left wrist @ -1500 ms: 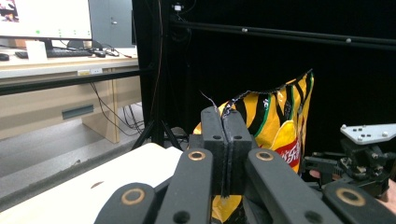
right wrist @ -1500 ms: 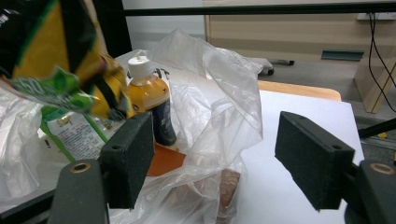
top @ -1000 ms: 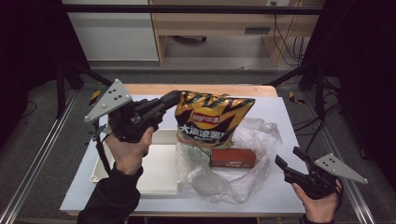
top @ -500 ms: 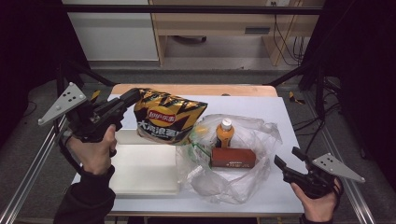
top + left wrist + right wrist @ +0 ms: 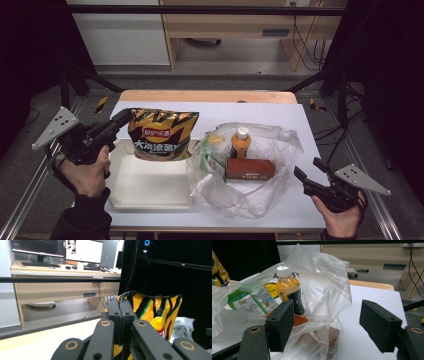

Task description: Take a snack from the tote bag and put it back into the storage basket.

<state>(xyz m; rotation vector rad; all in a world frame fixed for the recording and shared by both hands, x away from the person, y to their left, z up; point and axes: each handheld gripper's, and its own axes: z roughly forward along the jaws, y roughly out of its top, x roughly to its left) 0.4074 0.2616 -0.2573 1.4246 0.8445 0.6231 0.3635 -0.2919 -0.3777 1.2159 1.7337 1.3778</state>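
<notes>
Chip bag (image 5: 162, 135) over tray (image 5: 150, 187) far edge, clamped by left hand-held gripper (image 5: 120, 122).

Both grippers were matte black w/ a pistol-style body. Left gripper (image 5: 122, 119) carried a grey three-cornered plate w/ small dark holes; right gripper (image 5: 306, 176) had the same plate. Left gripper view: linked jaw arms had brass-ringed pivot holes plus small dark screws. Right gripper view: blocky rectangular pads (image 5: 378, 323), rough-textured, each w/ a small screw hole. Left hand (image 5: 87, 172) came out of a dark sleeve; right hand (image 5: 342, 220) was bare.
</notes>
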